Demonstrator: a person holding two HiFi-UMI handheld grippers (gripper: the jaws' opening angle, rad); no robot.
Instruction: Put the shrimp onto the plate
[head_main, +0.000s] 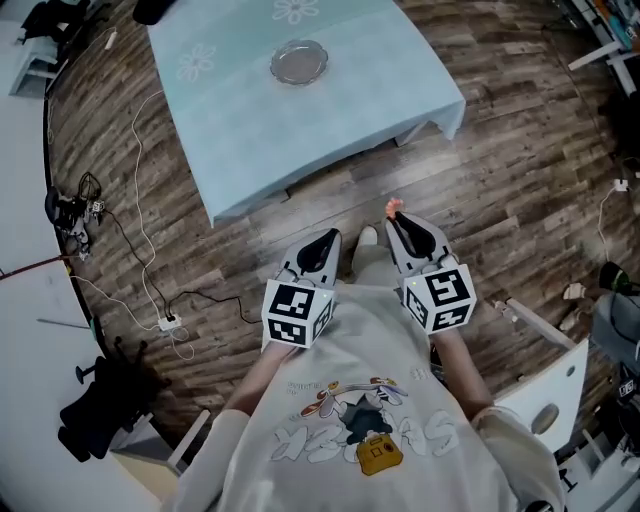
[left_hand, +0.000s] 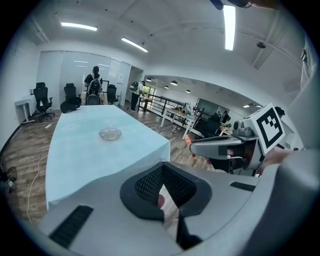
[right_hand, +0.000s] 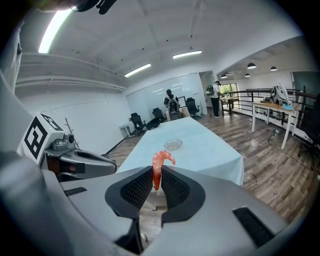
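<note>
A pink shrimp (right_hand: 159, 165) stands upright between the pads of my right gripper (right_hand: 157, 174), which is shut on it. In the head view the shrimp (head_main: 395, 208) pokes out past the right gripper (head_main: 398, 222), held close in front of the person's body over the wooden floor. My left gripper (head_main: 325, 240) is beside it, shut with nothing in it; its pads (left_hand: 150, 182) meet at the tips. A clear glass plate (head_main: 298, 62) sits empty on the light blue table (head_main: 350, 110) ahead, well beyond both grippers. The plate (right_hand: 173, 144) lies straight past the shrimp.
Cables and a power strip (head_main: 168, 322) lie on the floor at the left. A white desk (head_main: 560, 385) stands at the lower right. Black office chairs (left_hand: 41, 100) and people (left_hand: 94, 85) are at the table's far end. Open wooden floor lies between me and the table.
</note>
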